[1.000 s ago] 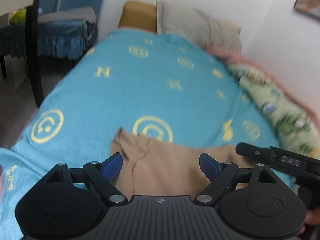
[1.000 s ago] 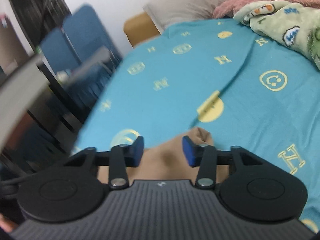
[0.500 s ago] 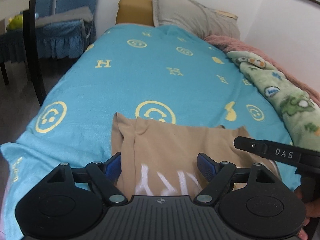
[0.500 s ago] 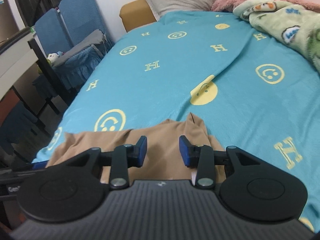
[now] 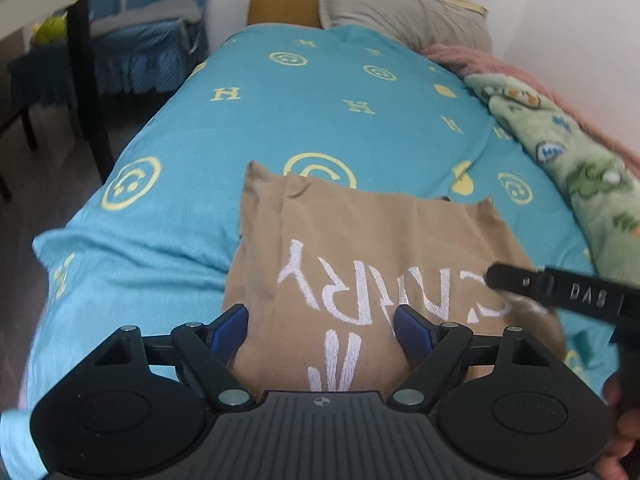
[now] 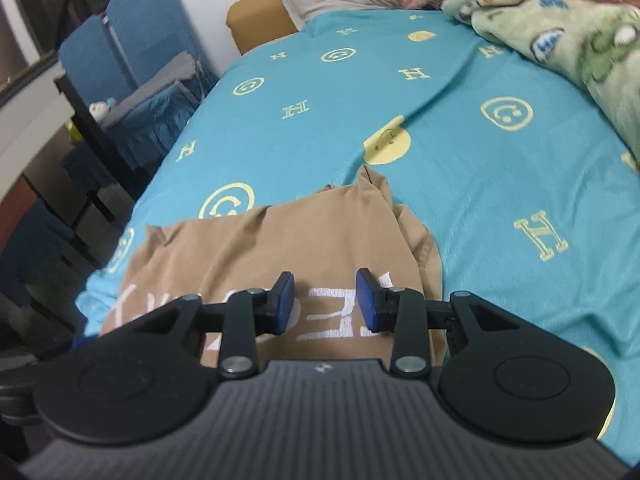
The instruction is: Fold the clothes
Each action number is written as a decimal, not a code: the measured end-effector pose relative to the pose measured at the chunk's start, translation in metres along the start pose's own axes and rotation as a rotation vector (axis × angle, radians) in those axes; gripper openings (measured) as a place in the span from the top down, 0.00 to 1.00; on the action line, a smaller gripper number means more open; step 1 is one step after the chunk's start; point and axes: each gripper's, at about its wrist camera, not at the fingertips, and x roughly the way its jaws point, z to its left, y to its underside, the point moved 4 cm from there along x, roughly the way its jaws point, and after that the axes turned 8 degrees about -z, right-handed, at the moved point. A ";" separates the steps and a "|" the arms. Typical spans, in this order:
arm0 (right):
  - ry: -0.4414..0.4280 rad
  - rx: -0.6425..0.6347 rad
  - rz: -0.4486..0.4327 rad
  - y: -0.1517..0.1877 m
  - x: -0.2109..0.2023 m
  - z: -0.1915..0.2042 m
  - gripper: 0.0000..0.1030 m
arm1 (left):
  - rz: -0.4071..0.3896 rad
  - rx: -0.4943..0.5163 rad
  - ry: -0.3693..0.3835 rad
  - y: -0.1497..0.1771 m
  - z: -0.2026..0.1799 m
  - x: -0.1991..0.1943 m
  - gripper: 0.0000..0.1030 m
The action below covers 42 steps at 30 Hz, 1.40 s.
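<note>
At the near end of the bed (image 5: 360, 92), on the turquoise cover printed with smileys and letters, the tan shirt (image 5: 360, 240) lies spread with its white lettering facing up and reading upside down to you, so its top end points away toward the pillow (image 5: 400, 12) and its hem end sits closest to your tools. Your left gripper (image 5: 320, 330) hovers low over the shirt's left half with its jaws spread wide, holding nothing; cloth shows between the blue pads, but none is pinched. Your right gripper (image 6: 325, 302) stands over the right half, jaws parted more narrowly, also empty, with embroidered letters visible in the gap. The shirt's long axis runs away from you up the bed, and its two side edges lie outboard of each tool: the left edge, already doubled into a narrow pleat, is just beside your left pad, while the right edge with its bunched sleeve (image 6: 416, 236) lies just beyond your right pad. Each hand is therefore nearer its own side, so a lengthwise fold would likely start with each gripper taking its own edge. The green fleece blanket (image 6: 560, 36) is well apart on the right and should not interfere.
</note>
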 end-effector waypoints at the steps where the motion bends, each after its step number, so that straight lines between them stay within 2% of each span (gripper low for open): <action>1: -0.003 0.012 0.001 0.001 -0.002 -0.002 0.65 | -0.006 -0.025 0.010 -0.003 0.003 -0.007 0.21; 5: -0.009 0.036 0.014 0.003 -0.003 -0.005 0.65 | -0.037 -0.163 0.081 -0.021 0.019 -0.040 0.20; 8: -0.015 0.063 0.018 0.003 -0.002 -0.009 0.65 | 0.002 -0.296 0.176 -0.024 0.029 -0.054 0.19; 10: -0.018 0.078 0.021 0.002 -0.001 -0.010 0.65 | 0.061 -0.379 0.246 -0.018 0.033 -0.055 0.19; 13: -0.024 0.105 0.022 0.002 -0.001 -0.012 0.65 | 0.200 -0.513 0.326 0.006 0.035 -0.039 0.19; 14: -0.025 0.112 0.022 0.002 -0.001 -0.013 0.65 | 0.235 -0.545 0.336 0.013 0.035 -0.032 0.19; 17: -0.030 0.133 0.023 0.002 -0.001 -0.015 0.65 | 0.289 -0.584 0.299 0.031 0.035 -0.007 0.19; 20: -0.036 0.156 0.023 0.001 -0.002 -0.018 0.65 | 0.260 -0.617 0.234 0.037 0.042 0.012 0.23; 21: -0.037 0.165 0.022 0.001 -0.002 -0.019 0.65 | 0.226 -0.649 0.241 0.035 0.045 0.013 0.25; 23: -0.038 0.195 0.019 0.000 -0.006 -0.021 0.65 | 0.162 -0.698 0.246 0.031 0.051 0.009 0.36; 24: -0.037 0.218 0.016 -0.002 -0.010 -0.022 0.64 | 0.145 -0.711 0.253 0.030 0.052 0.007 0.38; 25: -0.046 0.246 0.008 -0.004 -0.016 -0.022 0.62 | 0.129 -0.722 0.256 0.029 0.054 0.004 0.45; 26: -0.060 0.277 -0.002 -0.006 -0.023 -0.023 0.61 | 0.113 -0.734 0.259 0.029 0.056 0.002 0.52; 28: -0.118 0.359 -0.002 -0.008 -0.039 -0.022 0.61 | 0.098 -0.761 0.266 0.032 0.059 0.000 0.55; 29: -0.170 0.413 0.008 -0.008 -0.045 -0.021 0.57 | 0.097 -0.771 0.269 0.032 0.060 0.000 0.58; 31: -0.285 0.533 0.035 -0.005 -0.054 -0.018 0.33 | 0.086 -0.780 0.273 0.032 0.060 -0.001 0.61; 32: -0.344 0.607 0.058 0.000 -0.056 -0.017 0.13 | 0.078 -0.783 0.275 0.031 0.059 -0.001 0.62; 34: -0.428 0.748 0.128 0.014 -0.052 -0.013 0.13 | 0.056 -0.792 0.283 0.028 0.059 -0.004 0.64; 36: -0.467 0.852 0.215 0.030 -0.041 -0.009 0.12 | 0.044 -0.800 0.291 0.026 0.061 -0.008 0.66; 38: -0.467 0.925 0.266 0.045 -0.028 -0.009 0.13 | 0.037 -0.812 0.295 0.023 0.061 -0.009 0.66; 42: -0.319 1.026 0.235 0.064 -0.013 -0.031 0.12 | 0.021 -0.834 0.302 0.022 0.062 -0.010 0.67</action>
